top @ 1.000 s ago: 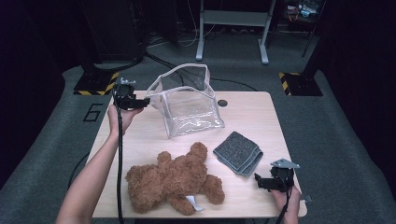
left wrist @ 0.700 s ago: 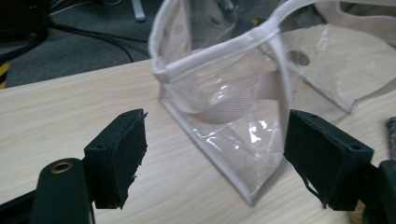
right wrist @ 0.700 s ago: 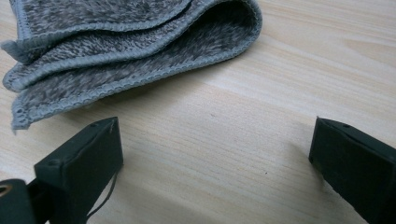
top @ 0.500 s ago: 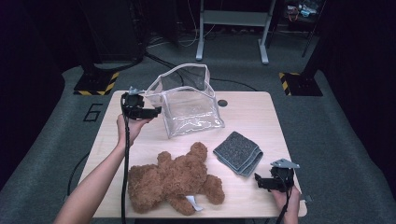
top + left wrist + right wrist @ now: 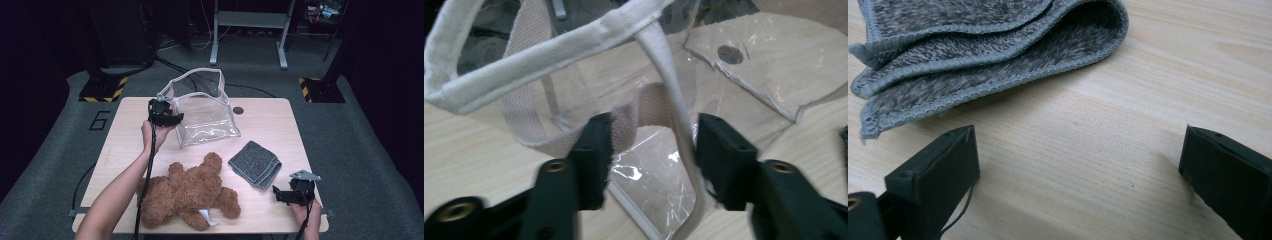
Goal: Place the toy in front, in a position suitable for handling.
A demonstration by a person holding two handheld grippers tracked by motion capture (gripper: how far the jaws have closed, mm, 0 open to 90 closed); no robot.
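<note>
At the left, the left gripper [image 5: 172,119] was up against the near-left corner of the clear bag [image 5: 207,117] at the back of the tabletop [image 5: 125,145]. Its fingers [image 5: 591,155] stood spread, straddling the white corner seam [image 5: 674,100], not yet pinching, probably lining up to hold the mouth open. The bag stood upright and looked empty, though glare made that hard to confirm. Front and centre lay the brown teddy bear [image 5: 187,195], on its side, likely next for packing. Beside it sat the folded grey cloth [image 5: 255,162]. Far right, the right gripper [image 5: 285,195] rested low near the cloth, fingers [image 5: 933,175] wide apart, holding nothing.
</note>
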